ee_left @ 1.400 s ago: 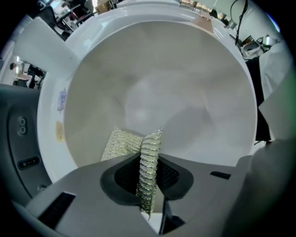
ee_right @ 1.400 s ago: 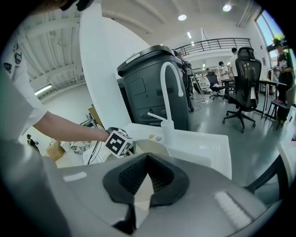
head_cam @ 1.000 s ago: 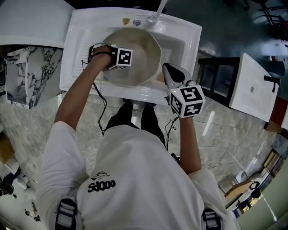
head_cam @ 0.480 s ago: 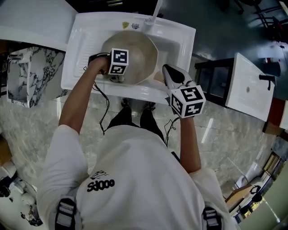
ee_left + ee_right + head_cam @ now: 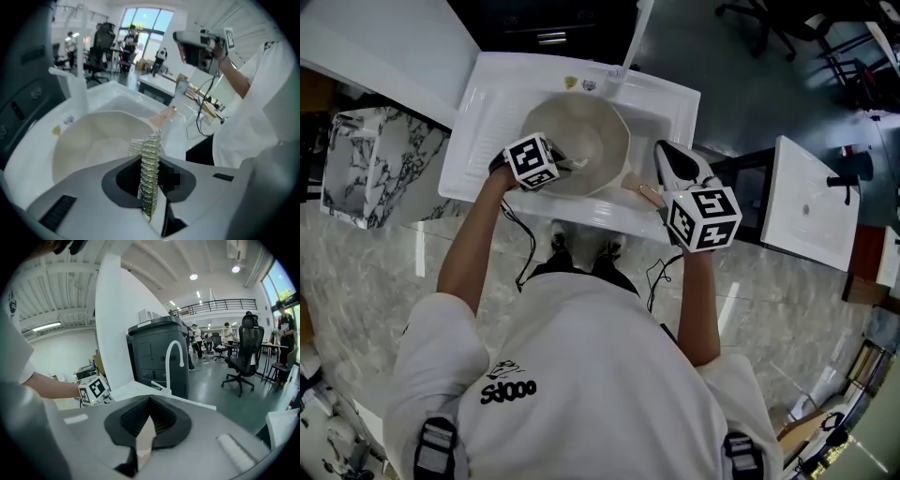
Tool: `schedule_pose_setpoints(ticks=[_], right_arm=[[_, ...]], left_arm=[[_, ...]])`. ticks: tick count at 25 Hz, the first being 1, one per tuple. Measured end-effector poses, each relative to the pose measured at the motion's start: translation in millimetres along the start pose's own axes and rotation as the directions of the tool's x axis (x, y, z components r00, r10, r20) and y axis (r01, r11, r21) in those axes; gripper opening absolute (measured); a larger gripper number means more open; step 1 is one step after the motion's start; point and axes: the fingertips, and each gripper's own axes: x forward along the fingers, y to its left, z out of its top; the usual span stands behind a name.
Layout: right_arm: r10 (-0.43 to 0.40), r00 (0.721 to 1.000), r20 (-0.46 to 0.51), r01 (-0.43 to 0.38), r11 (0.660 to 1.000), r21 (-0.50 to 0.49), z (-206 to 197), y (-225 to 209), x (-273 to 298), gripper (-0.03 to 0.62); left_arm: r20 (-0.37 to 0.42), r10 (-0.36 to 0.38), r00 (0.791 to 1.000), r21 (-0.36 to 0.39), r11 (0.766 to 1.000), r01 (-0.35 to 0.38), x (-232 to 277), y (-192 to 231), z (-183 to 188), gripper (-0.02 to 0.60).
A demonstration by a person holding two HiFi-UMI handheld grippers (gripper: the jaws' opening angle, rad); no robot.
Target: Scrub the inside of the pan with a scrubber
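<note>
A cream pan sits in the white sink. My left gripper hangs over the pan's near left rim, shut on a steel mesh scrubber that stands up between its jaws. In the left gripper view the pan's inside lies just beyond the scrubber, which does not touch it. My right gripper stays at the pan's right side, shut on the pan's pale handle. The handle sticks out toward the sink's near right corner.
A white faucet rises at the sink's far edge, behind the pan. A marbled block stands left of the sink. A second white basin lies to the right. Cables hang from both grippers.
My left gripper has drawn back from the pan's middle toward its near left rim with the scrubber. The right gripper has kept its hold on the handle.
</note>
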Motion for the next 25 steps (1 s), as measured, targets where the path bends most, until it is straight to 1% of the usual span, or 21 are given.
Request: schedule_pose_setpoints(ticks=[1,2,4,6,7,10,14,17,20,22,23,25], right_arm=[[-0.005,1.0,0.009,0.005,1.0,-0.001,5,-2,-1,0.009],[-0.007,1.0,0.02,0.007,1.0,0.004,10,-3,-2,0.009],[-0.004,0.999,0.047,0.004,1.0,0.012,23,-4,-4,0.009],[-0.011,0.997,0.074,0.011,1.0,-0.008,36,-6,-6,0.009],[-0.02,0.996,0.085,0.022,0.999,-0.026,42,-7,-7,0.009],[-0.039,0.992,0.118,0.049,0.996,-0.077,61,-10,-8,0.009],[-0.047,0.984,0.172,0.07,0.989,-0.13,89,-8,-9,0.009],[-0.056,0.978,0.203,0.094,0.979,-0.182,109,-7,-11,0.009],[-0.062,0.97,0.234,0.114,0.97,-0.216,127,-7,-14,0.009],[-0.065,0.964,0.26,0.126,0.966,-0.225,139,-8,-17,0.009],[-0.066,0.96,0.273,0.131,0.964,-0.229,145,-8,-19,0.009],[-0.068,0.953,0.296,0.144,0.959,-0.243,157,-8,-20,0.009]], left_arm=[[0.075,0.047,0.996,-0.022,0.999,-0.045,-11,4,9,0.066],[0.147,0.092,0.985,-0.043,0.995,-0.086,-23,7,19,0.066],[0.269,0.177,0.947,-0.085,0.984,-0.16,-50,13,35,0.066],[0.361,0.247,0.899,-0.131,0.968,-0.213,-76,18,50,0.066],[0.405,0.274,0.872,-0.159,0.961,-0.228,-88,19,58,0.066],[0.517,0.357,0.778,-0.234,0.933,-0.273,-128,24,83,0.066],[0.597,0.467,0.652,-0.256,0.881,-0.397,-180,34,113,0.066],[0.65,0.515,0.559,-0.271,0.844,-0.463,-216,37,133,0.066],[0.683,0.56,0.469,-0.306,0.802,-0.512,-248,40,149,0.066],[0.697,0.582,0.42,-0.328,0.778,-0.535,-267,41,156,0.066],[0.7,0.59,0.401,-0.334,0.767,-0.548,-275,42,158,0.066],[0.7,0.61,0.371,-0.336,0.74,-0.582,-289,43,163,0.066]])
